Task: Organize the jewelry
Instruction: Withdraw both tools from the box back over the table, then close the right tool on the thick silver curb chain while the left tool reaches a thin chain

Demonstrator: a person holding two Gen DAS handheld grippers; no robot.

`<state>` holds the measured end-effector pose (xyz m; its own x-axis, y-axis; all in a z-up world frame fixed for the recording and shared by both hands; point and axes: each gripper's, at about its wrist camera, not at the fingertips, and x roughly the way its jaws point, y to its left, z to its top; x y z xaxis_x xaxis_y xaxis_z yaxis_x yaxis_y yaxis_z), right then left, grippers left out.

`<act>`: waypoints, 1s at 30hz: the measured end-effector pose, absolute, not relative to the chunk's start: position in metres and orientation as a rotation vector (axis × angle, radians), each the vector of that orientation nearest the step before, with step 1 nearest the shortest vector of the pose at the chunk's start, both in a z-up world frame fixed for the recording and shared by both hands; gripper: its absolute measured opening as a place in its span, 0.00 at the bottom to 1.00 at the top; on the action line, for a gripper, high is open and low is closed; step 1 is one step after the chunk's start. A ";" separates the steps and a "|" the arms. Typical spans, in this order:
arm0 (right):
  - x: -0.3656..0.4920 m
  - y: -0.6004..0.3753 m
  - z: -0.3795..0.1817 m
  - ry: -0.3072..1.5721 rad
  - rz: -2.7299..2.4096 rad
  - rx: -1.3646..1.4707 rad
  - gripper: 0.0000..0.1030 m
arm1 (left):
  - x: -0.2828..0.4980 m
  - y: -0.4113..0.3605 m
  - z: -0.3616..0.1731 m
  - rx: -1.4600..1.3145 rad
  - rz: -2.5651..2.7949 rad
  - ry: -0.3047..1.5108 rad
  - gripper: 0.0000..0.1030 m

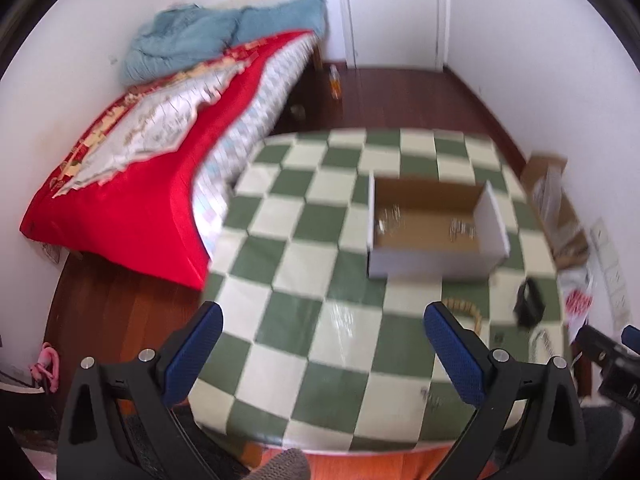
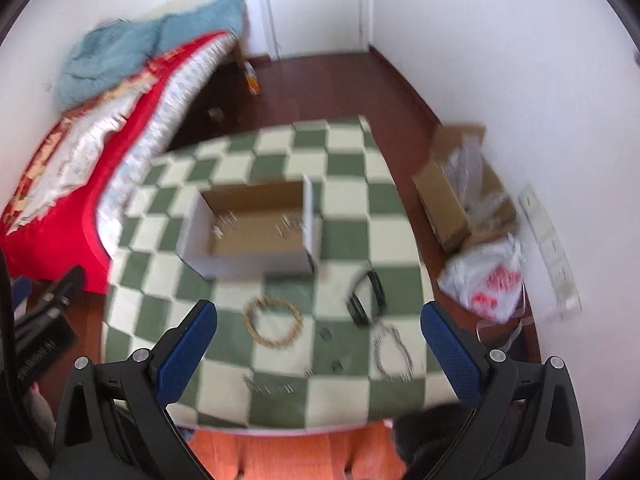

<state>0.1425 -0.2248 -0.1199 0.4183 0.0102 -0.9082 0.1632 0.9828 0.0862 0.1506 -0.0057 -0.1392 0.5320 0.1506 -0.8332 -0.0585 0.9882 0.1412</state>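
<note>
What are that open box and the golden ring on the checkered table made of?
The box looks like cardboard: matte brown inside, white outer walls, thin flat flaps. The ring seems beaded, tan-gold, perhaps wood or metal; blur leaves it open.

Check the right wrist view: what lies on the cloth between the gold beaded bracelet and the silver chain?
Between the gold beaded bracelet and the silver chain, the right wrist view shows mostly bare checkered tablecloth, with one or two small dark items, too blurred to identify.
</note>
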 end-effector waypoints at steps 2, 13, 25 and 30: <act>0.137 -0.238 -0.144 1.193 -0.111 0.216 0.99 | 0.150 -0.017 -0.162 0.147 0.112 1.051 1.00; 0.117 -0.295 -0.239 1.374 -0.180 0.359 0.63 | 0.139 -0.093 -0.269 0.385 -0.145 1.299 0.99; 0.122 -0.326 -0.277 1.457 -0.232 0.410 0.64 | 0.139 -0.123 -0.306 0.356 -0.256 1.351 0.88; 0.128 -0.329 -0.294 1.485 -0.215 0.439 0.68 | 0.133 -0.130 -0.303 0.300 -0.329 1.343 0.03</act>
<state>0.1277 -0.3292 -0.2937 0.0857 0.1270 -0.9882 0.4026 0.9028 0.1509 0.1328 -0.1296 -0.3028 0.1927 -0.0600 -0.9794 0.3997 0.9164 0.0225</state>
